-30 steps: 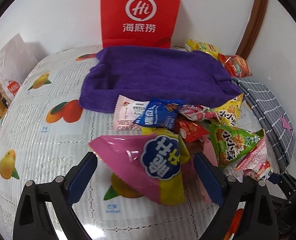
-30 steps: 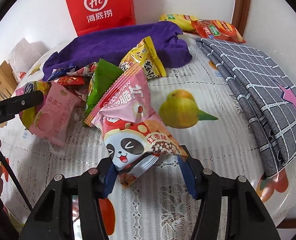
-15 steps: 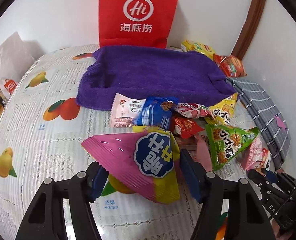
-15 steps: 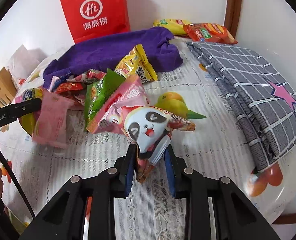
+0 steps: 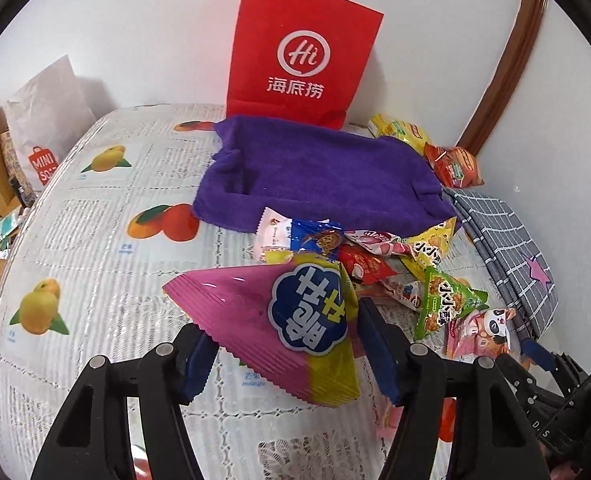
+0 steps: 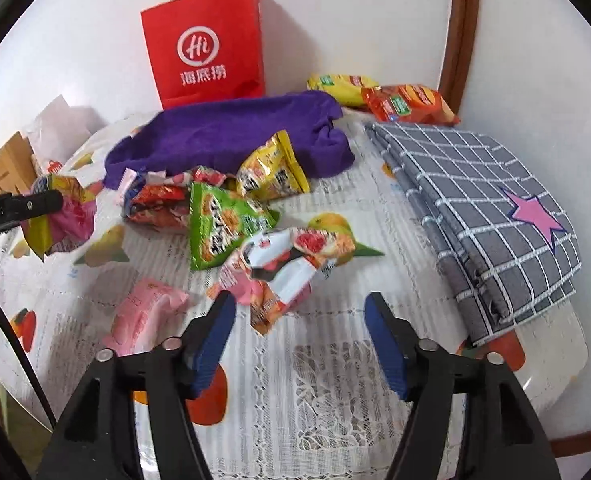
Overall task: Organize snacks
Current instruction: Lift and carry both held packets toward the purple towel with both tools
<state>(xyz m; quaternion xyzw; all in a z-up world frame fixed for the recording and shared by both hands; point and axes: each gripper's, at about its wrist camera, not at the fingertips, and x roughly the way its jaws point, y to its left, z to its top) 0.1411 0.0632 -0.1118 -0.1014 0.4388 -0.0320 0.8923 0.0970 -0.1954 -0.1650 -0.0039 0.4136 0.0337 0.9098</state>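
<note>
While left gripper [image 5: 283, 354] clamps it, pink-yellow snack bag [image 5: 263, 320] looks triangular, crinkle-edged.

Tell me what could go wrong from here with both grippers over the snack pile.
1. The left gripper grips the pink and yellow bag near one end; it may swing or slip.
2. The right gripper has just opened; the panda packet lies tilted between its jaws, and a regrasp could pinch only an edge.
</note>
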